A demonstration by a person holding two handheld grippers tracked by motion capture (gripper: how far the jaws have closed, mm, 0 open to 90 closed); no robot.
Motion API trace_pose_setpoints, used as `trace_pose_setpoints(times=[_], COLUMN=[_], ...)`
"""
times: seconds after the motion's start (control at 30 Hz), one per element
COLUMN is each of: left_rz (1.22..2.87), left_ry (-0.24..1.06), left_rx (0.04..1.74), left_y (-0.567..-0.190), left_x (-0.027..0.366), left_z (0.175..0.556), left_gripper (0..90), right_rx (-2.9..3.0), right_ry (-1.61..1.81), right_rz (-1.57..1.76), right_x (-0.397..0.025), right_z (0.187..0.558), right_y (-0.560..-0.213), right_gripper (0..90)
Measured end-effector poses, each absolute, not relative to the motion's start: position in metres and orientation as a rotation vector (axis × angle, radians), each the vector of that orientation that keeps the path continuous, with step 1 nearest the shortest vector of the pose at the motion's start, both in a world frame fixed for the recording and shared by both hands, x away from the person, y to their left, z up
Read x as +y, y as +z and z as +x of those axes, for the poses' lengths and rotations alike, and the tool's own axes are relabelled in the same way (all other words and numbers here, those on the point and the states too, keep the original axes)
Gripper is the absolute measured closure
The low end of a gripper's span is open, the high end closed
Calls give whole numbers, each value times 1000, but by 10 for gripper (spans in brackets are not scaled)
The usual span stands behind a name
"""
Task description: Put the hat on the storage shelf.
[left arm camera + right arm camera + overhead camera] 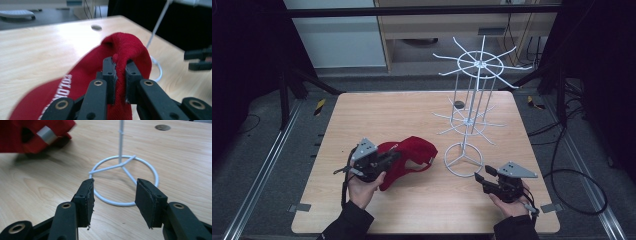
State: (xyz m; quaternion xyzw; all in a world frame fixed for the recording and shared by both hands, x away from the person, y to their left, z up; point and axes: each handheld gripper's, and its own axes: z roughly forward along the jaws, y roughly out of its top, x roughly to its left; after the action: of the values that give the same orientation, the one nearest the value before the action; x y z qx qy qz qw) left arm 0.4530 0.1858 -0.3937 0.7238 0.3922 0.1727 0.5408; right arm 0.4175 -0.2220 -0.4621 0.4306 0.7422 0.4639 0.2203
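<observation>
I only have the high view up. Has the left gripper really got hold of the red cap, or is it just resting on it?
Observer: It has hold. In the left gripper view the left gripper has its jaws shut on a fold of the red cap.
Operator: And the right one, is it holding anything?
Observer: No. The right gripper has its jaws open with nothing between them, aimed at the ring base of the white wire rack.
Operator: Any detail on the cap?
Observer: White lettering runs along it near the left jaws, too blurred to read.
</observation>
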Motion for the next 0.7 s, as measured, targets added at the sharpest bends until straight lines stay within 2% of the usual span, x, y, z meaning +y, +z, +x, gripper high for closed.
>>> trace_pose_setpoints(times=[0.23,0.7], left_rz=[1555,1379], left_ry=[424,426], left_rx=[953,960], left_y=[-365,-325], left_x=[208,226], left_z=[447,448], left_gripper=[816,815], right_rx=[1998,1978], right_ry=[1276,1241], right_rz=[1240,1272], right_x=[-240,-250], right_z=[418,421], right_y=[-462,-466], right_gripper=[492,492])
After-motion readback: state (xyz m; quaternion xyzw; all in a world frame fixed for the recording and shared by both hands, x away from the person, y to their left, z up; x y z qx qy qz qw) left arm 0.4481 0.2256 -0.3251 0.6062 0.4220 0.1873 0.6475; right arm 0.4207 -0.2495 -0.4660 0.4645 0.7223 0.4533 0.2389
